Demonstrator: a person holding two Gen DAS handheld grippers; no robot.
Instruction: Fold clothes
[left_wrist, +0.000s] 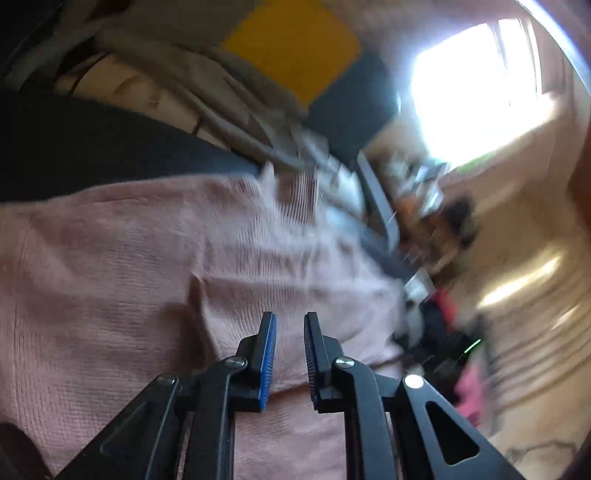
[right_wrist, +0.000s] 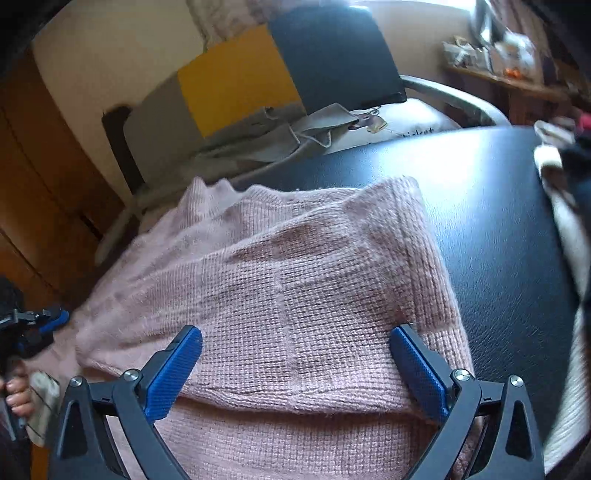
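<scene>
Pink sweater (right_wrist: 295, 288) part-folded on the black table (right_wrist: 498, 229), right tongs (right_wrist: 295, 347) spread wide above it, left tongs (left_wrist: 290, 332) narrowly parted, gripping nothing; next fold likely needs an edge pinched.

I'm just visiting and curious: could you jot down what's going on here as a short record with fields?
Job: folding clothes
Garment: pink knit sweater, partly folded, lying on the black table
Right gripper: open wide, over the sweater
Left gripper: jaws slightly apart, nothing visibly pinched, over the sweater
Behind: chair with grey cloth
Image note: left view is blurred
</scene>
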